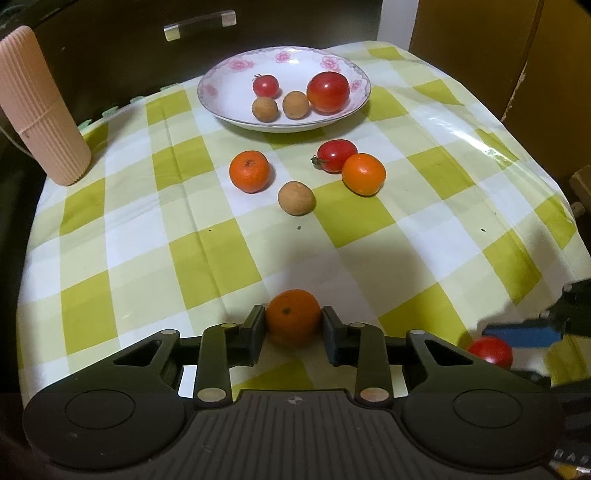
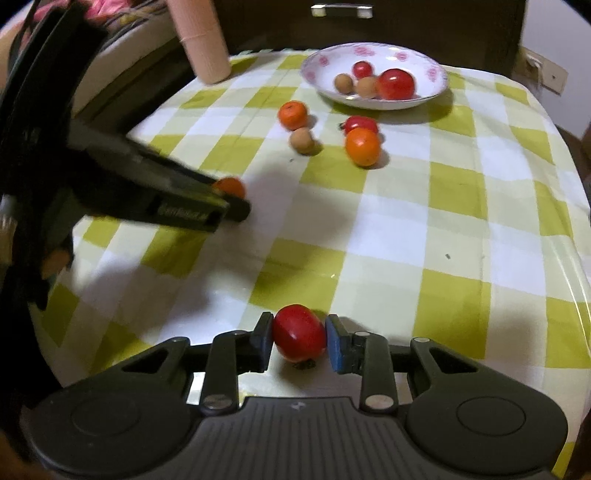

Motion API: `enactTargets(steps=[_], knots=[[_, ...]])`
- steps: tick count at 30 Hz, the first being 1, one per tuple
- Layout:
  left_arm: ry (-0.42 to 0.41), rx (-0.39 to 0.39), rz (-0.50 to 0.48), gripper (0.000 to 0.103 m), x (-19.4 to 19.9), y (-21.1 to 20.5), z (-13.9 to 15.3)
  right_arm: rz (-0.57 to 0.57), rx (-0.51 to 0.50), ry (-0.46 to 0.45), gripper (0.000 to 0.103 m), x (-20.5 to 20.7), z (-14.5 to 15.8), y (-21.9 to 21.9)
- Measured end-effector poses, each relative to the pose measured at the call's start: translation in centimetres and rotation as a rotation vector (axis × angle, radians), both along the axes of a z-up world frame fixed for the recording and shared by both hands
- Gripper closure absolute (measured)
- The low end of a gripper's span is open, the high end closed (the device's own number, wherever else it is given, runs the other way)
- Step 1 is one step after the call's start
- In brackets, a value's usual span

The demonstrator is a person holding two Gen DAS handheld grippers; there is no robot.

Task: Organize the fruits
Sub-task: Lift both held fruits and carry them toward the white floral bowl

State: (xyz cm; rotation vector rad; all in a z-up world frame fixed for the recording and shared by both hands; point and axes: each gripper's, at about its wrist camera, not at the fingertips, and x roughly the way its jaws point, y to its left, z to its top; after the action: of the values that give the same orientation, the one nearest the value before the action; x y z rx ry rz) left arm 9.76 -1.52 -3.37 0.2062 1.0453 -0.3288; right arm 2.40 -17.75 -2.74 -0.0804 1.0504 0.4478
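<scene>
My left gripper [image 1: 293, 323] is shut on a tangerine [image 1: 293, 317] near the table's front; it also shows in the right wrist view [image 2: 229, 186]. My right gripper [image 2: 300, 338] is shut on a red tomato [image 2: 299, 332], seen at the lower right in the left wrist view [image 1: 491, 350]. A flowered white plate [image 1: 221, 79] at the back holds a large tomato [image 1: 328, 91], a small tomato [image 1: 265, 85] and two brown longans [image 1: 264, 108]. On the cloth lie a tangerine [image 1: 249, 171], a longan [image 1: 296, 198], a tomato [image 1: 336, 155] and an orange fruit [image 1: 364, 173].
A pink ribbed cylinder [image 1: 37, 107] stands at the back left corner. A green and white checked cloth [image 1: 424, 229] covers the table. Dark furniture with a drawer handle [image 1: 199, 24] stands behind the table.
</scene>
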Motion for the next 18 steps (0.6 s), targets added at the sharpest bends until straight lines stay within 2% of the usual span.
enactTargets(steps=[7, 18], knots=[[-0.01, -0.03, 0.01, 0.063, 0.1, 0.2, 0.5, -0.062, 0.051, -0.035, 0.074, 1.7, 1.3, -0.8], [-0.065, -0.097, 0.043, 0.063, 2.3, 0.2, 2.6, -0.176, 0.114, -0.092, 0.074, 7.0, 3.4, -1.6]])
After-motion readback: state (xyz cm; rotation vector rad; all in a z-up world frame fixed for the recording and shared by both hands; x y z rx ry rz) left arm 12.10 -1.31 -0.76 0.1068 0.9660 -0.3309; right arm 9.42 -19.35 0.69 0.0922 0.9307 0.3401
